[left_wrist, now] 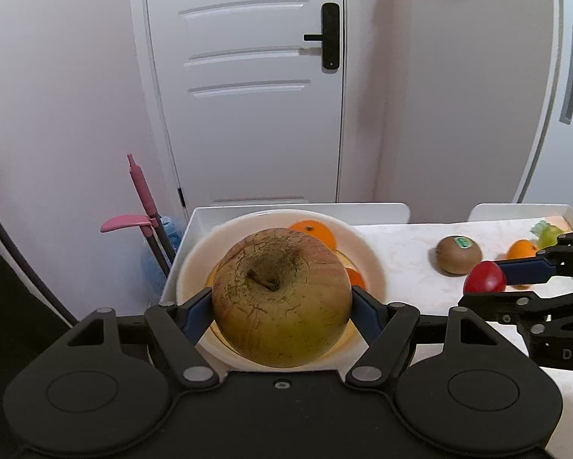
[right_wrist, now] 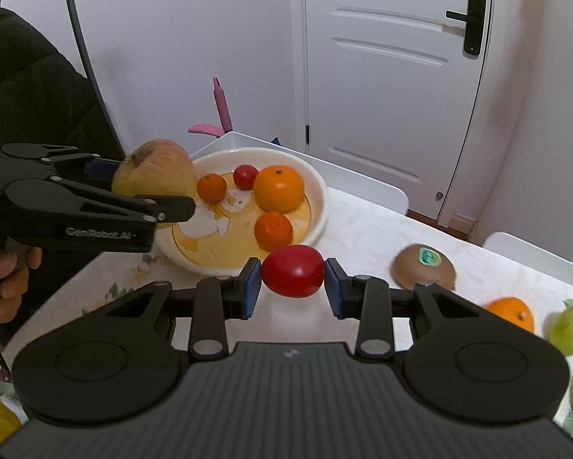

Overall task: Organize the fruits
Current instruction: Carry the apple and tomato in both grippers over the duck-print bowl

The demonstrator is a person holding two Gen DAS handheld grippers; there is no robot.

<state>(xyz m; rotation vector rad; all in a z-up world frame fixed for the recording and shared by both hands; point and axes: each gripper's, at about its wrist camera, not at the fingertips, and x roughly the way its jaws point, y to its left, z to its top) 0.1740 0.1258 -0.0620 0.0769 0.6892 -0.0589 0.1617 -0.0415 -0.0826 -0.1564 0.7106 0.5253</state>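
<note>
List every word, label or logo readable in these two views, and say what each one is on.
"GenRobot.AI": on the side of the left tool, slightly blurred.
"DA": cut-off letters on the right tool's body, at the left view's edge.
Green sticker on the kiwi: print too small to read.
Small logo mark on the right tool's housing: a symbol, no letters.
Nothing else readable.

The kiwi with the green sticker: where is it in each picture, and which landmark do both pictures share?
Left wrist view: the kiwi lies right of centre on the table, beyond the small red fruit.
Right wrist view: the kiwi lies right of centre, just beyond the right tool's right finger.
Shared landmark: the white bowl.
</note>
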